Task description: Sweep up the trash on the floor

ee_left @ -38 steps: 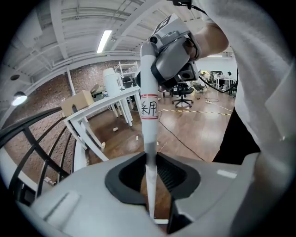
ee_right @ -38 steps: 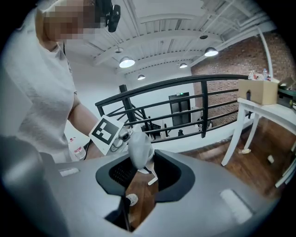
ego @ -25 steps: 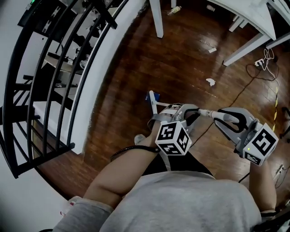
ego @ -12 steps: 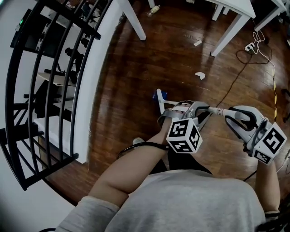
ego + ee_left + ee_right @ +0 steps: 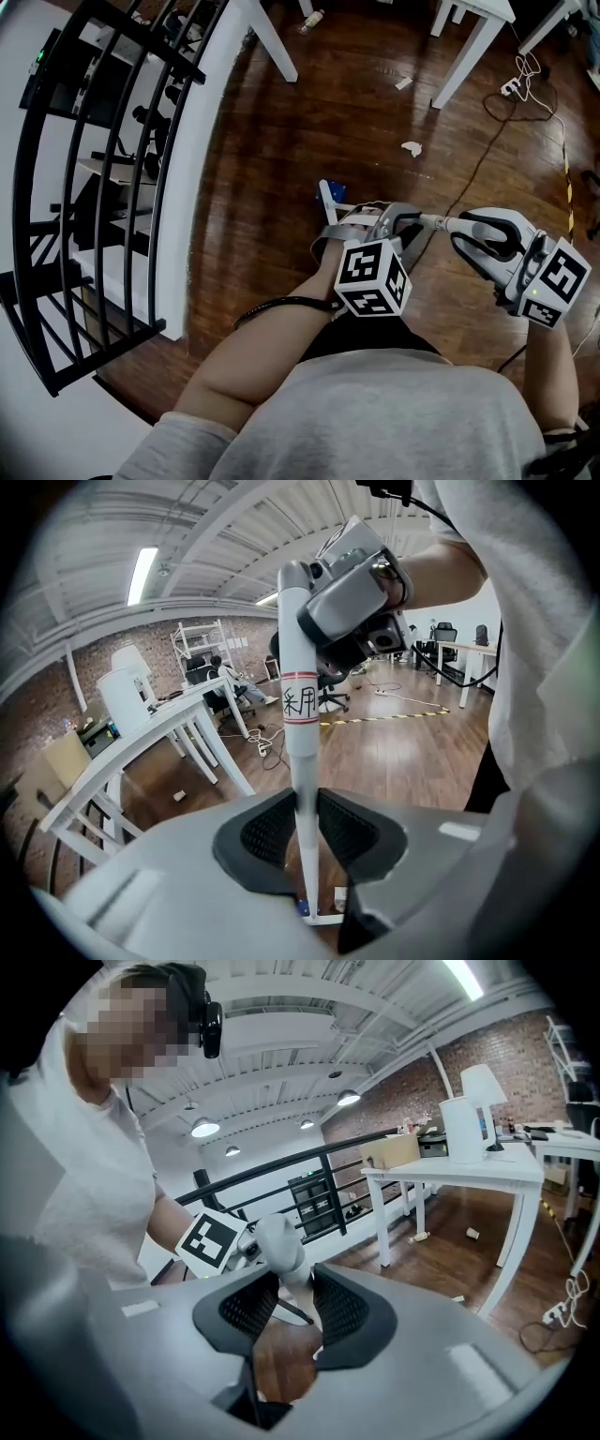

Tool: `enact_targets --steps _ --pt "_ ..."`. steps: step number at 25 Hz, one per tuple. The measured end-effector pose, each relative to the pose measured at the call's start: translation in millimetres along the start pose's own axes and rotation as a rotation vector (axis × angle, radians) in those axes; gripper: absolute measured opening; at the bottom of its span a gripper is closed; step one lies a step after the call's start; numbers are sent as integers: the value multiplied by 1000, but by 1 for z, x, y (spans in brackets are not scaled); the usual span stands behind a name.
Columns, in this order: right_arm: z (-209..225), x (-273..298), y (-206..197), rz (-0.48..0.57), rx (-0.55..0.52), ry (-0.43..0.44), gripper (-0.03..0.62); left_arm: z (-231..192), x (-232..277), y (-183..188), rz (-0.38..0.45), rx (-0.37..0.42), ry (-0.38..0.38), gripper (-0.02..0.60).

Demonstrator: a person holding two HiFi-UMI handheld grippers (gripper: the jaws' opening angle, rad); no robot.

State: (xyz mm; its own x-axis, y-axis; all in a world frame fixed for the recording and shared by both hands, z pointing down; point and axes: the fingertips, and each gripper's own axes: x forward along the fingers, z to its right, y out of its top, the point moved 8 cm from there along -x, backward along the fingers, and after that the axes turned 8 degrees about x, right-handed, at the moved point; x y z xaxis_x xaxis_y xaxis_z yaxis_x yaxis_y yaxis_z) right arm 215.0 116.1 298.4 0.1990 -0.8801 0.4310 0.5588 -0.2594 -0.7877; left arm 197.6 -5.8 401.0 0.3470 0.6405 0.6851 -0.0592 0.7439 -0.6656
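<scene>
Trash [image 5: 411, 147] is lying on the dark wooden floor [image 5: 281, 141]. One white scrap is sitting well ahead of me, a second scrap [image 5: 403, 83] is lying farther out near a white worktop leg [image 5: 466, 56], and a bottle-like piece [image 5: 314, 19] is resting by the far leg [image 5: 269, 39]. All are well apart from my tool.

I am holding a white pole [image 5: 433, 220] with both grippers. My left gripper [image 5: 394, 225] is clamping the shaft lower down. In the left gripper view its gripper [image 5: 302, 827] is showing both dark pads pressing the thin pole [image 5: 298, 714] from either side, with a red-banded label above them. My right gripper [image 5: 464, 230] is closing on the pole's upper end. In the right gripper view its gripper [image 5: 298, 1302] is squeezing the rounded white top [image 5: 281, 1241] between the pads.

The pole is running down and away to a blue-and-white head [image 5: 328, 197], which is sitting on the floor just ahead of my left gripper and near the white wall base. I cannot tell the exact kind of head. In the left gripper view it [image 5: 319, 913] is showing as a short white bar with a blue bit below the pads.

A black railing [image 5: 112, 141] is curving along my left side. A cable [image 5: 487, 155] is trailing across the floor on my right, passing near the closest scrap.
</scene>
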Motion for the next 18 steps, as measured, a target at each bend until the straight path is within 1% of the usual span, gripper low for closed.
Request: enact_targets --steps 4,9,13,16,18 --pt "-43 19 5 -13 -60 21 121 18 -39 -12 -5 -17 33 78" --pt "-108 41 1 -36 -152 72 120 58 -91 -28 -14 -46 104 80" --pt "-148 65 -1 -42 -169 119 121 84 -130 -46 -28 -62 143 83" --pt "-179 92 1 -66 -190 165 117 101 -166 -70 -44 -97 177 84" --pt "-197 107 -1 -77 -184 205 117 113 -187 -84 -60 -118 194 83"
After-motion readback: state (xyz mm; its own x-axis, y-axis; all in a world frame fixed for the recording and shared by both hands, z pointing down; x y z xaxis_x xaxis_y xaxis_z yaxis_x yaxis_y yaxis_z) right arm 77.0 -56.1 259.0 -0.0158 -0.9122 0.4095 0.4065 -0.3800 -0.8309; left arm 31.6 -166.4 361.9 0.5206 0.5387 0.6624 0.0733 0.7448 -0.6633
